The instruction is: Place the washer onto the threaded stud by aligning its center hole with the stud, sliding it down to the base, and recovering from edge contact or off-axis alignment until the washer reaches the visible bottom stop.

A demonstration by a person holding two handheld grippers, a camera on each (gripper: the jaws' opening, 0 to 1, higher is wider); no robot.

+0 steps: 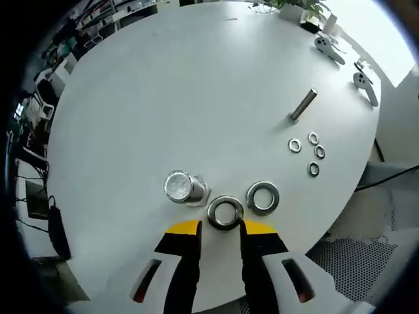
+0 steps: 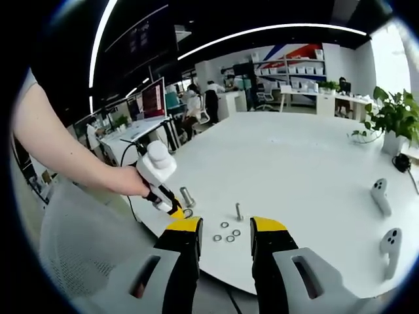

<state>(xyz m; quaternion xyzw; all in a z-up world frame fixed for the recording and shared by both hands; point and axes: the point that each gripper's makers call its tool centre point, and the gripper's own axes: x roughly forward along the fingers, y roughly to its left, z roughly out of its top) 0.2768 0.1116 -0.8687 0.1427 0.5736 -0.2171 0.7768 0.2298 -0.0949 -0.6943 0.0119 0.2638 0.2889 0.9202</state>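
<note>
On the white round table [image 1: 170,98] a thick threaded stud [image 1: 180,186] stands upright on its hex base. Two large steel washers lie flat to its right. One washer [image 1: 225,212] sits just ahead of and between the yellow tips of my left gripper [image 1: 222,227], which is open. Its right tip touches the washer's rim and a gap shows on the left. The other washer [image 1: 262,197] lies free beside it. In the right gripper view the left gripper [image 2: 175,210] points down at the table by the stud [image 2: 187,196]. My right gripper [image 2: 226,229] hovers open and empty above the table's near edge.
A thin bolt [image 1: 304,104] with several small washers [image 1: 308,152] stands further out. Two white hand controllers [image 1: 327,49] [image 1: 365,85] and a potted plant [image 2: 393,118] sit near the far rim. A person's arm [image 2: 65,157] holds the left gripper; a mesh chair [image 2: 72,242] is beside the table.
</note>
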